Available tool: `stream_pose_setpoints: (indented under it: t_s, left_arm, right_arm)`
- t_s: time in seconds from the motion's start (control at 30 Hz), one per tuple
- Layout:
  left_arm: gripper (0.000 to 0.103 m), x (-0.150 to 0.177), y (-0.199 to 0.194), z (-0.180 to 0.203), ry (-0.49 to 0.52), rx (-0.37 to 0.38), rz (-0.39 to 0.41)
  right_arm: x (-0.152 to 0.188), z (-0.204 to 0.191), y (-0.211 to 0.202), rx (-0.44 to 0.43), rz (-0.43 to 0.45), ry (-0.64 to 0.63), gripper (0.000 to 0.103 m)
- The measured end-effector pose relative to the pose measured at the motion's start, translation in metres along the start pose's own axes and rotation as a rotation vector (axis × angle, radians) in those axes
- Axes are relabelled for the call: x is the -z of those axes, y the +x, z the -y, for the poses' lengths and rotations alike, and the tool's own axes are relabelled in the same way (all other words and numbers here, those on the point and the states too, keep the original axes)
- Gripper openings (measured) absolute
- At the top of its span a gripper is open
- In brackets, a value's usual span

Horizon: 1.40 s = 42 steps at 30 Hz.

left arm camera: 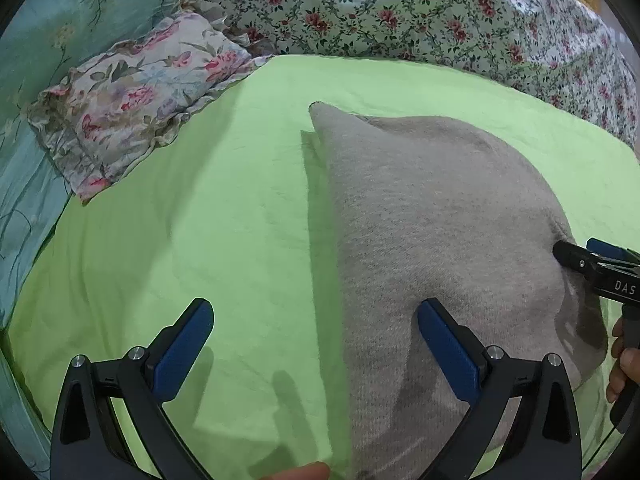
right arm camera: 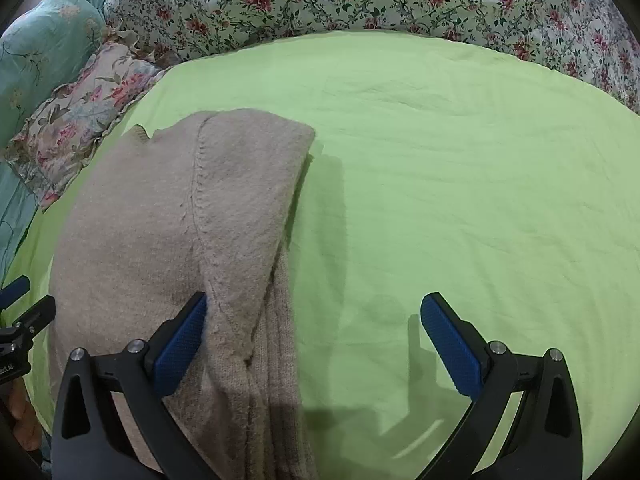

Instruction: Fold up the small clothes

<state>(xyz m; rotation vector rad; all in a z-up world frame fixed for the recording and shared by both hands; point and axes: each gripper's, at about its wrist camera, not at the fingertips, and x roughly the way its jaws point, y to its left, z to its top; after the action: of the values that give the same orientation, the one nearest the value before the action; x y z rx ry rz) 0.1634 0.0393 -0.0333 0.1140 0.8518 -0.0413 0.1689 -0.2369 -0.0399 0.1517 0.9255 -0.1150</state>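
Note:
A beige knitted garment (left arm camera: 440,216) lies on a green sheet (left arm camera: 224,208), with a sleeve folded over its body (right arm camera: 248,184). My left gripper (left arm camera: 316,336) is open and empty, hovering over the garment's left edge. My right gripper (right arm camera: 314,332) is open and empty over the garment's right edge, its left fingertip (right arm camera: 188,328) beside the folded sleeve. The right gripper also shows in the left wrist view (left arm camera: 576,260) at the garment's right side. The left gripper's tip shows at the left edge of the right wrist view (right arm camera: 24,312).
A floral pillow (left arm camera: 132,96) lies at the sheet's left back corner. A teal quilt (left arm camera: 48,40) is behind it. A floral bedspread (left arm camera: 400,8) runs along the back. The green sheet stretches to the right of the garment (right arm camera: 480,200).

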Motion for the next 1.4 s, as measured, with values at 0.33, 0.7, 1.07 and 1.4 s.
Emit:
stream_pose_setpoints:
  t_s: [0.33,0.7,1.07,1.4]
  left_arm:
    - [0.103,-0.002,0.009,0.001,0.008,0.023,-0.019]
    - [0.102,0.019,-0.019,0.013,0.039,0.044,-0.043]
    - [0.102,0.036,-0.046,0.012,0.041,0.038,-0.031]
    - [0.102,0.048,-0.057,0.012,0.04,0.024,-0.037]
  right_arm:
    - [-0.002,0.0,0.005,-0.012,-0.015,0.015,0.102]
    - [0.027,-0.012,-0.035,-0.135,-0.019,0.03,0.102]
    - [0.042,-0.021,-0.063,-0.205,-0.01,0.055,0.102]
    - [0.06,-0.035,-0.076,-0.243,-0.032,0.03,0.103]
